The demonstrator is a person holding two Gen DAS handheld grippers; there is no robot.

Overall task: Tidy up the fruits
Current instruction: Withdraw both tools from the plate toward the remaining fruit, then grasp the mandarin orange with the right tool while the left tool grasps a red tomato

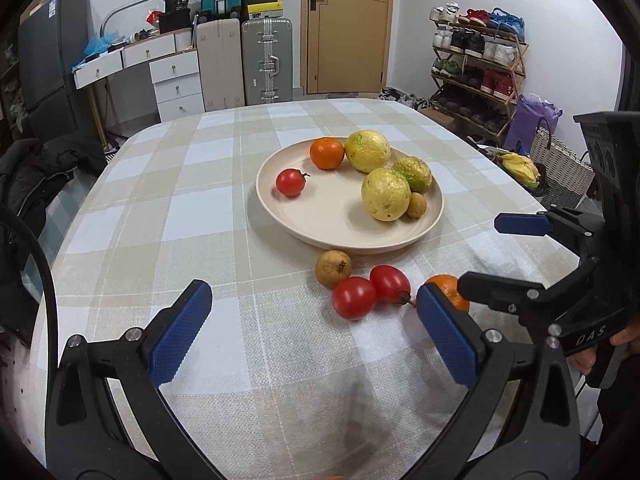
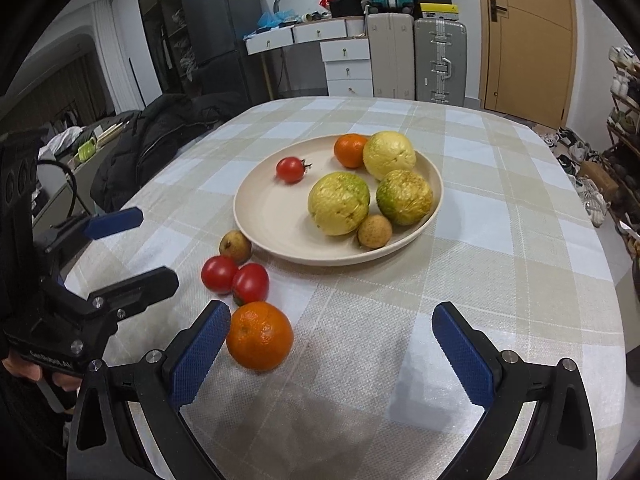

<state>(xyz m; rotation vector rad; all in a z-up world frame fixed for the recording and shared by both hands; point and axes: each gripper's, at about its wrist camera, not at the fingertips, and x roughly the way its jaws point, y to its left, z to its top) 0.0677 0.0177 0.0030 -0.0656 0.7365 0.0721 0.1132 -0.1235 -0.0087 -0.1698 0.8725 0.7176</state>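
Observation:
A cream plate holds a tomato, an orange, three yellow-green guavas and a small brown fruit. On the cloth in front of the plate lie a brown fruit, two tomatoes and an orange. My left gripper is open and empty, left of these. My right gripper is open and empty, its left finger beside the loose orange.
The table has a checked cloth. Behind it stand suitcases, white drawers and a door. A shoe rack and a basket stand at the right; a dark coat lies at the left.

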